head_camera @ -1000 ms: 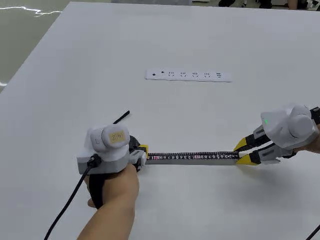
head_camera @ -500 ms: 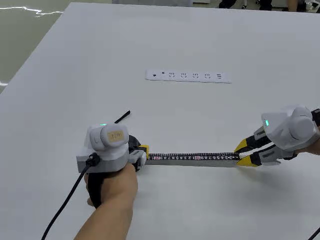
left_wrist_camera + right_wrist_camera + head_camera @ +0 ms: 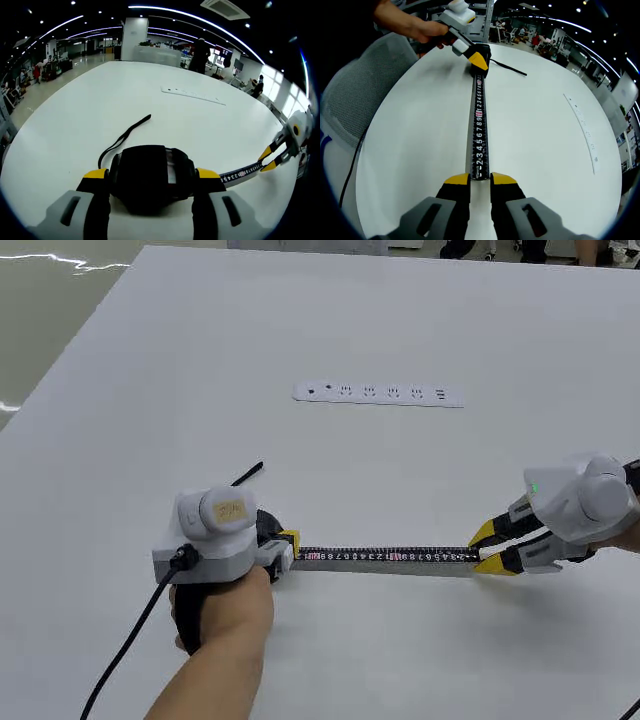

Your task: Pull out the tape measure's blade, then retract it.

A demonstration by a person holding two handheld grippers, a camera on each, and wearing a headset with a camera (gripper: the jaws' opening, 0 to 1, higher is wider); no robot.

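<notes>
Black tape measure case (image 3: pixel 150 172) sits near the front edge of the bench (image 3: pixel 400 320), clamped by the left gripper (image 3: pixel 283 550) | blade (image 3: pixel 385 557) lies flat along that edge — running rightward to the right gripper (image 3: pixel 488 550), which pinches its tip | retracting likely means travelling leftward.

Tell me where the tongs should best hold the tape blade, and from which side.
Hold the blade at its free end, coming along its length from the side away from the case. It is flat, long and narrow, so tongs closing across its width, as the right tongs do, fit it.
</notes>
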